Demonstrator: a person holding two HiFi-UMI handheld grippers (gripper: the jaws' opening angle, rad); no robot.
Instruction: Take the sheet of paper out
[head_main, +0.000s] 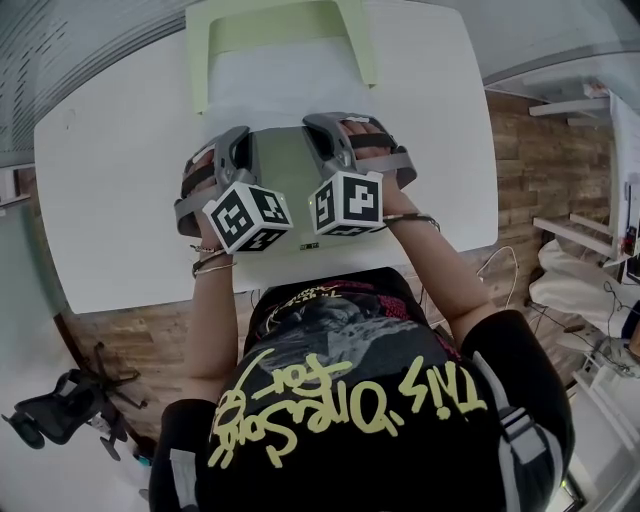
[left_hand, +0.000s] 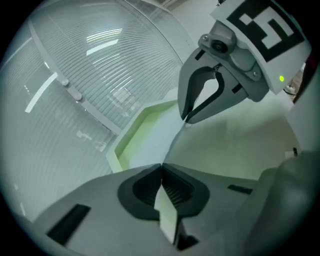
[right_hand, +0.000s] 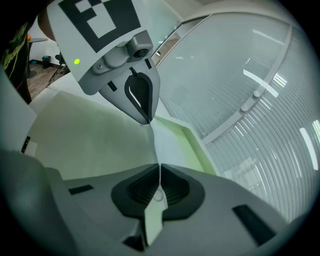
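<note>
Bright, even light washes my white counter (head_main: 110, 180) nearly flat, shadows faint. Both gripper views bulge at the edges, corners black, cast greenish; lamp strips glare on the ribbed wall (left_hand: 75, 100); my left tongs (left_hand: 161, 167) look soft up close.

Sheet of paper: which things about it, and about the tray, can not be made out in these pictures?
- Gripper views: at the left hand-held gripper and the right hand-held gripper the sheet of paper is edge-on, too thin to count layers.
- Head view: both hand-held grippers, with their marker cubes, cover the sheet's sides; the grip points are hidden.
- Left gripper view: the sheet covers the right part of the green tray.
</note>
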